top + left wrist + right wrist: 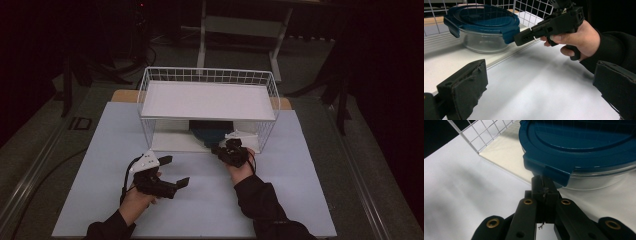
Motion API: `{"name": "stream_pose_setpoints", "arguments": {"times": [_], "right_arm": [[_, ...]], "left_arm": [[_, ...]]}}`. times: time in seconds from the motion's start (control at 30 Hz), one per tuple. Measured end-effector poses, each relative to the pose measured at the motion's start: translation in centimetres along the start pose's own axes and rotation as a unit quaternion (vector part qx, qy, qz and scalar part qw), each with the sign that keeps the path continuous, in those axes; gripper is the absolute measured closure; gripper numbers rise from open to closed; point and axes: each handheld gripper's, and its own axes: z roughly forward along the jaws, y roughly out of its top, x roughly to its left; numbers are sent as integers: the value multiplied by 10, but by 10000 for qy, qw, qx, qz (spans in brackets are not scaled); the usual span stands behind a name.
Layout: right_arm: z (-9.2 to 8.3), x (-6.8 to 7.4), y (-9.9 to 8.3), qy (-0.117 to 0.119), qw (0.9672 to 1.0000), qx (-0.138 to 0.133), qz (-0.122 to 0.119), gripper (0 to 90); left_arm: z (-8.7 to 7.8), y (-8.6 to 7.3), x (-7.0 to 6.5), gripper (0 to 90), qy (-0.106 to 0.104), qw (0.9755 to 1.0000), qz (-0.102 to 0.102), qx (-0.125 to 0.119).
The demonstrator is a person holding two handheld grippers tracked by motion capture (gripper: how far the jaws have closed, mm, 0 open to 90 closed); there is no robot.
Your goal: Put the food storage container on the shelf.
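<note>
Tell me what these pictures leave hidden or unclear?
- High view: the round clear glass container with a blue clip-on lid is mostly covered by the white wire rack's upper shelf.
- Right gripper view: the right tool has shut jaws at a lid clip; whether they pinch it is unclear.
- Left gripper view: the container's contents are unreadable through glare.

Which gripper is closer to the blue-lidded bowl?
Right. The right gripper, jaws closed, is at a lid clip of the bowl. The left gripper sits open on the mat, well short of the rack.
</note>
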Motion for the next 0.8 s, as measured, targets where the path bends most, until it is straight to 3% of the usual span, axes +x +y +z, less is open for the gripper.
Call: {"name": "stream_pose_setpoints", "arguments": {"times": [0.17, 0.37, 0.4, 0.43, 0.5, 0.57, 0.6, 0.63, 0.73, 0.8], "right_arm": [[1, -2, 2, -21, 10000, -26, -14, 897], [-1, 1, -2, 82, 9999, -39, 68, 833], [-3, 2, -4, 110, 9999, -47, 59, 784], [-6, 6, -7, 165, 9998, -71, -2, 655], [-9, 9, -8, 199, 9997, -112, -61, 505], [-13, 11, -10, 292, 9994, -139, -74, 396], [-13, 11, -10, 292, 9994, -139, -74, 396], [-18, 15, -14, 442, 9988, -176, -97, 237], [-24, 17, -19, 612, 9978, -251, -102, 196], [-29, 19, -23, 641, 9974, -255, -229, 178]], "left_arm": [[0, 0, 0, 0, -10, 10000, -6, 10], [-1, 0, -2, 0, -10, 10000, 13, -3], [-1, 1, -2, 0, -18, 10000, 16, -17], [-1, 1, -2, 0, -16, 10000, 21, -22], [-1, 1, -3, 0, -26, 10000, 24, -27], [-1, 1, -3, 0, -40, 10000, 50, -25], [-1, 1, -3, 0, -40, 10000, 50, -25], [-1, 1, -5, 0, -73, 9999, 71, -58], [-2, 3, -6, 0, -93, 9999, 112, -72], [-3, 3, -7, 0, -109, 9998, 123, -98]]}}
